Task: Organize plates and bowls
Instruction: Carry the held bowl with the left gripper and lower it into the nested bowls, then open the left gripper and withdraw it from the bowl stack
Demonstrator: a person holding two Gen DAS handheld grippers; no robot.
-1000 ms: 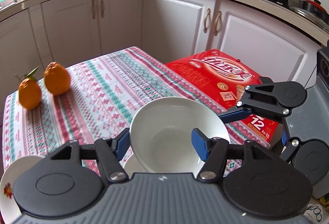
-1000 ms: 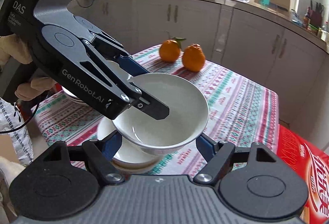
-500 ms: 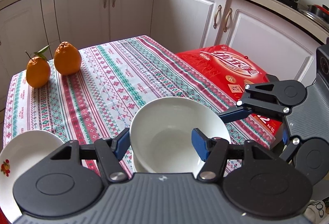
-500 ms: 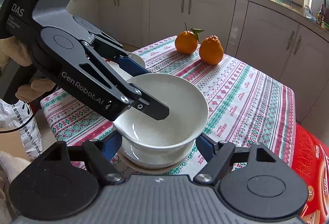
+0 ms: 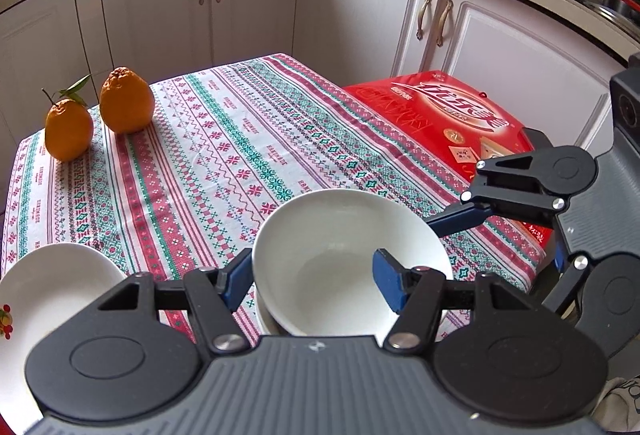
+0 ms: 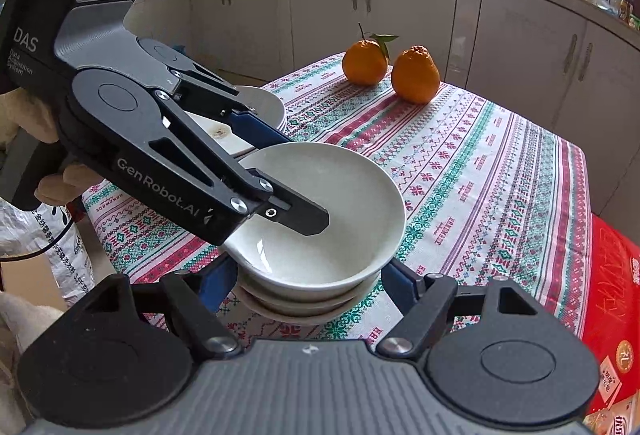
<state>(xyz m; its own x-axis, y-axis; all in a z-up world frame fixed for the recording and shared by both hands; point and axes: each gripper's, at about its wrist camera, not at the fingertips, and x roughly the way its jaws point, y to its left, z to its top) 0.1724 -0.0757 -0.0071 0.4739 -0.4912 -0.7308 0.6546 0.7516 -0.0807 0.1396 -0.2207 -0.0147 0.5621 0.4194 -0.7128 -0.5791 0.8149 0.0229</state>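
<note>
A white bowl [image 5: 348,255] [image 6: 332,215] sits nested on a stack of white bowls [image 6: 296,305] at the near edge of the patterned tablecloth [image 5: 224,155]. My left gripper [image 5: 314,281] is shut on the top bowl's rim, one finger inside and one outside; it also shows in the right wrist view [image 6: 276,187]. My right gripper [image 6: 308,281] is open, its fingers on either side of the bowl stack. A stack of white plates [image 6: 256,107] [image 5: 48,295] lies left of the bowls.
Two oranges [image 5: 100,115] [image 6: 390,69] stand at the far side of the table. A red carton [image 5: 448,119] lies beside the table's right edge. White kitchen cabinets [image 5: 360,7] surround the table.
The top bowl has come down onto the bowl stack, carried by the left gripper. Both grippers have moved lower towards the table.
</note>
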